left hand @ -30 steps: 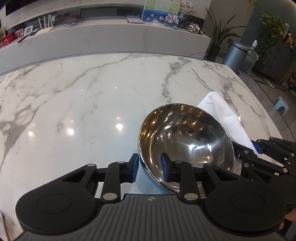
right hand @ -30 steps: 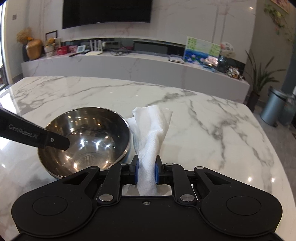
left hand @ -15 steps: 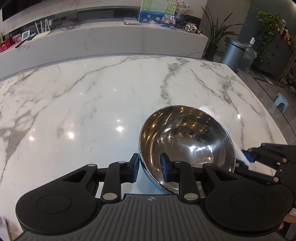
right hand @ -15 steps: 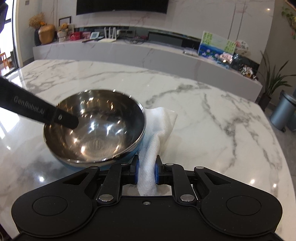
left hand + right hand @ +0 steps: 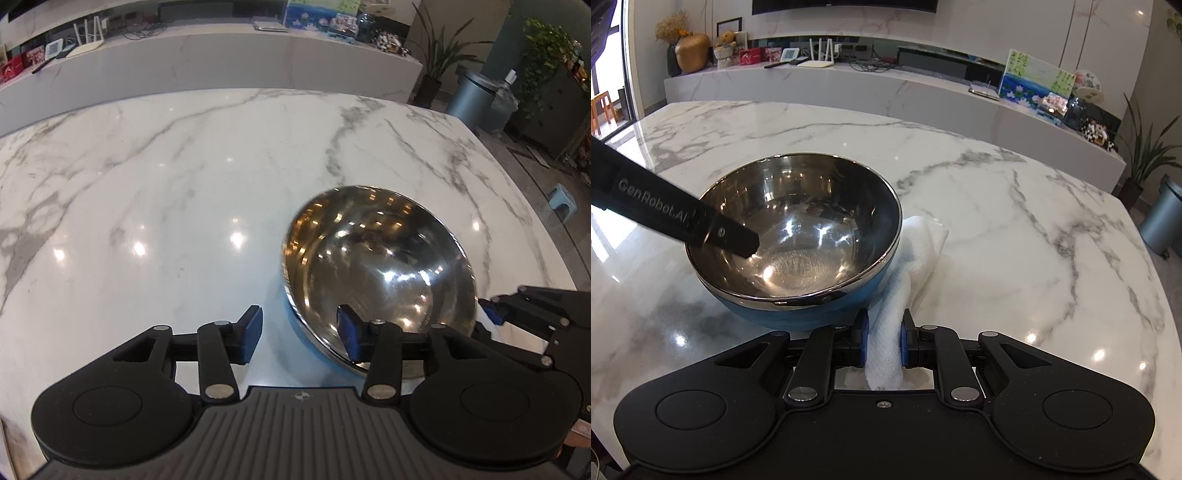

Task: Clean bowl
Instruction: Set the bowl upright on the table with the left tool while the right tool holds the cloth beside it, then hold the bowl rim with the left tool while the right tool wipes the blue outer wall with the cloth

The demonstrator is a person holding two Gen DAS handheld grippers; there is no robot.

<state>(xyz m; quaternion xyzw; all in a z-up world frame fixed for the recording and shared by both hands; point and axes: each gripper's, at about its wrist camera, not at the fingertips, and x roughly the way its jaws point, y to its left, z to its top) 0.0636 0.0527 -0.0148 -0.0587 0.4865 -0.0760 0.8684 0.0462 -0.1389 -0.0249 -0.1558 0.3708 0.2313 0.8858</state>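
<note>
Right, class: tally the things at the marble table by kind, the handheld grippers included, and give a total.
Bowl: 1
White cloth: 1
Grippers: 2, the left gripper opening around the bowl's rim, the right gripper shut on the cloth
Total: 4

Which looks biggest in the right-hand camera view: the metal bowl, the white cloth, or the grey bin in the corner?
1. Metal bowl, largest by far.
2. White cloth, partly hidden behind the bowl.
3. Grey bin, smallest as seen, though it stands far off and is cut by the picture's edge, so its true size is unsure.
</note>
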